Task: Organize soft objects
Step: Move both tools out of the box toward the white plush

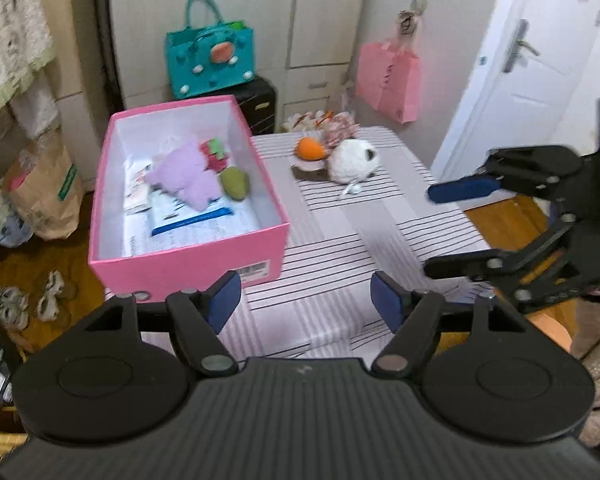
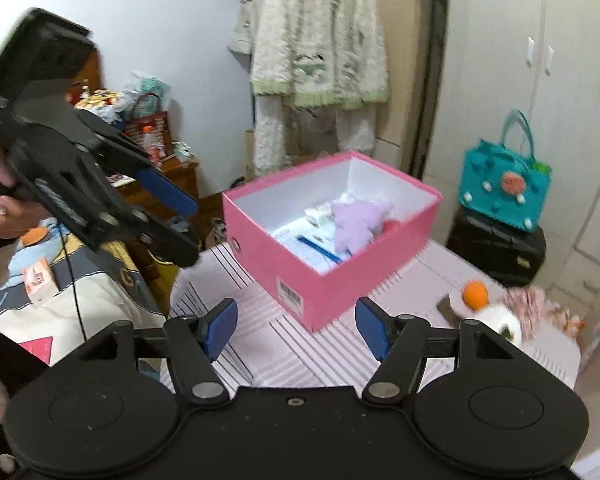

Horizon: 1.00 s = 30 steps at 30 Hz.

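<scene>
A pink box (image 1: 188,258) stands on the striped table (image 1: 340,248). It holds a purple plush (image 1: 186,176), a red strawberry toy (image 1: 214,156) and a green plush (image 1: 235,184) on papers. On the table beyond lie a white plush (image 1: 354,160), an orange plush (image 1: 310,148) and a brown piece (image 1: 308,172). My left gripper (image 1: 306,304) is open and empty above the table's near edge. My right gripper (image 2: 298,328) is open and empty; it shows at the right in the left wrist view (image 1: 432,232). The box (image 2: 324,280) and purple plush (image 2: 358,224) show in the right wrist view.
A teal bag (image 1: 210,60) sits on a black case (image 1: 260,104) behind the table. A pink bag (image 1: 388,80) hangs by the white door (image 1: 520,80). Slippers (image 1: 28,300) and a paper bag (image 1: 44,200) are on the floor at left. A floral cloth (image 1: 340,124) lies at the table's far edge.
</scene>
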Each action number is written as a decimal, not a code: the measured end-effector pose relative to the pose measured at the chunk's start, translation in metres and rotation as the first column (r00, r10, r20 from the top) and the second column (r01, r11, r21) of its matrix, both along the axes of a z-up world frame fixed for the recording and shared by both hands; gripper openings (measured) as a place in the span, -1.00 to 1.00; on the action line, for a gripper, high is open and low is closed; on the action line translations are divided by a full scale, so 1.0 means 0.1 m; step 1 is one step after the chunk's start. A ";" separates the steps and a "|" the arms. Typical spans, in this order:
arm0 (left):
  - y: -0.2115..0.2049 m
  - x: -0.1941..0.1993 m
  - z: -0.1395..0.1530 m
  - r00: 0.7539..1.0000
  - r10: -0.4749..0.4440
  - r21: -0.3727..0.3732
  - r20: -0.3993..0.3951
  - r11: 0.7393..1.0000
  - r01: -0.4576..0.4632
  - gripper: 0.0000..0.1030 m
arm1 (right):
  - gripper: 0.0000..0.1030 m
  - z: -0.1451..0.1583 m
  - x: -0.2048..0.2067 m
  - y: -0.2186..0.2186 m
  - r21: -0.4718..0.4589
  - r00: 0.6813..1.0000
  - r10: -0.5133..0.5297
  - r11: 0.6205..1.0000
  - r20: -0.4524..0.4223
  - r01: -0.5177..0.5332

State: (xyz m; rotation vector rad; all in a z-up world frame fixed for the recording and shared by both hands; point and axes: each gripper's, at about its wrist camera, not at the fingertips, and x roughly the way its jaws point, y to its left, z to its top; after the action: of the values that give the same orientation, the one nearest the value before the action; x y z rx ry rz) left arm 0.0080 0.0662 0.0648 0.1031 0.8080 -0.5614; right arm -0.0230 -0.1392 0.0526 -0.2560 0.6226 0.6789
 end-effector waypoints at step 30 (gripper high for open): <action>-1.11 0.62 -0.73 0.979 -0.204 -0.120 0.028 0.971 0.205 0.44 | 0.48 -0.92 0.47 -0.84 -0.023 0.970 -0.243 0.970 -0.013 0.242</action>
State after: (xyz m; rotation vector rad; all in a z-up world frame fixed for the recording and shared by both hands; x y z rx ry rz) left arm 0.0699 -0.0451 -0.0080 0.0785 0.7500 -0.8029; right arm 0.0236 -0.2234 -0.0391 -0.1906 0.6644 0.4391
